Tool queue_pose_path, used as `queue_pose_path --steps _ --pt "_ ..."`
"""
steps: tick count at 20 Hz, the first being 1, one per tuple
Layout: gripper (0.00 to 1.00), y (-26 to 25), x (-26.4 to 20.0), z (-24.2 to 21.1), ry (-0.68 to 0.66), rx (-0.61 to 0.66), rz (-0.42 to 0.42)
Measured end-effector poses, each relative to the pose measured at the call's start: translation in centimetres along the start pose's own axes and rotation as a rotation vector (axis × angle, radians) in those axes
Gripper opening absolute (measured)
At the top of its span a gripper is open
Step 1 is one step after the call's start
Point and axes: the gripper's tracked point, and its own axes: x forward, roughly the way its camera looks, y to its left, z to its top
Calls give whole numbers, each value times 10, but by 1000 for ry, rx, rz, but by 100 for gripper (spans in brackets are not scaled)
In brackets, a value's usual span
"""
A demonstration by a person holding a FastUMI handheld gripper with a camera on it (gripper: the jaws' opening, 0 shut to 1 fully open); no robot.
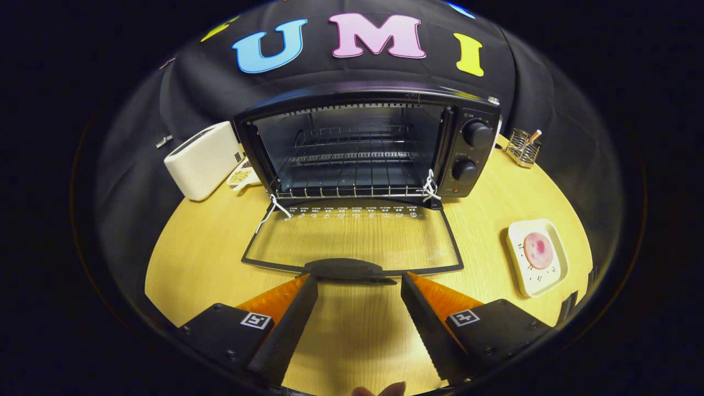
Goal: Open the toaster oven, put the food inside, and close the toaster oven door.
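- The gripper (358,281) points forward over a round, pale wooden table (209,258). Its two fingers are spread wide apart and hold nothing.
- Just ahead of the fingertips, in the gap between them, lies the dark handle (344,268) of the toaster oven door (352,239). The tips sit close to either end of the handle; whether they touch it cannot be told.
- The glass door is folded all the way down and lies flat on the table, so the wood shows through it.
- Beyond the door stands the black toaster oven (366,146), open, with a wire rack (352,170) inside.
- Two round knobs (476,133) sit one above the other on the oven's panel, ahead and to the right of the fingers.
- The food (537,249), a round pink slice, rests on a small white square plate (556,264) on the table, to the right of the right finger and well apart from the oven.
- A white toaster (203,159) stands ahead to the left, beside the oven.
- A small wire holder (522,147) stands far ahead to the right.
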Motion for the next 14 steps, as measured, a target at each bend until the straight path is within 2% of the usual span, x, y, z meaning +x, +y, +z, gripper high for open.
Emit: queue_pose_path --steps 4,8,14 --pt "100 -23 -29 23 -39 -38 57" --pt "100 -67 -57 39 -55 -87 104" --pt "100 -168 -77 29 65 -82 102"
